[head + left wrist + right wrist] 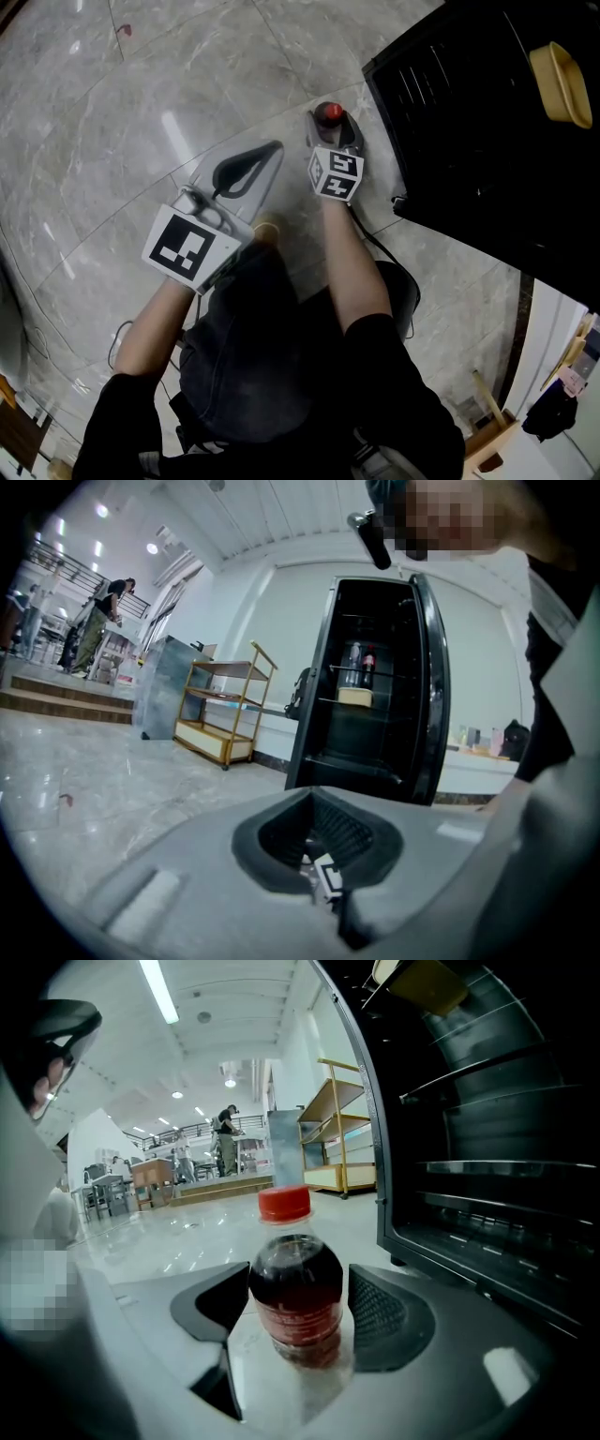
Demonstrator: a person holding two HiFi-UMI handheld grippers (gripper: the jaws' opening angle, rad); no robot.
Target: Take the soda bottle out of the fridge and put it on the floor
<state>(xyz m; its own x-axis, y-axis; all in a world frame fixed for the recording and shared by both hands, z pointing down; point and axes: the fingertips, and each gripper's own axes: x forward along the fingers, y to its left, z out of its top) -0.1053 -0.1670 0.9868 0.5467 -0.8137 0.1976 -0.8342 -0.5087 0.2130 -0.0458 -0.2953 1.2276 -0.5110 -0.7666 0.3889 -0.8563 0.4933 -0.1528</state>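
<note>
Marble-look floor (141,84) is where the soda bottle (329,114) is already standing, upright with the red cap on, near the top middle of the head view and just left of the black fridge (469,112) in the upper right. So the "out of the fridge" part can be called done, and the "on the floor" part looks pretty much done too.

In the right gripper view the bottle is seen dead centre between the jaws of the right gripper (294,1309). The jaws are spread around it rather than pinching it: a thin strip of floor can be made out between the bottle and the pad on the right side of the frame, and nothing appears to be squeezed. The bottle seems to be carried by its own base on the tile.

The left gripper (323,855) is parked at the left of centre in the head view, jaws pressed together with nothing between them, so no part is being played by it.

What's left, by the look of it: the right gripper has to be backed away without the bottle being knocked over. The fridge door is hanging open, though closing it isn't asked for.
</note>
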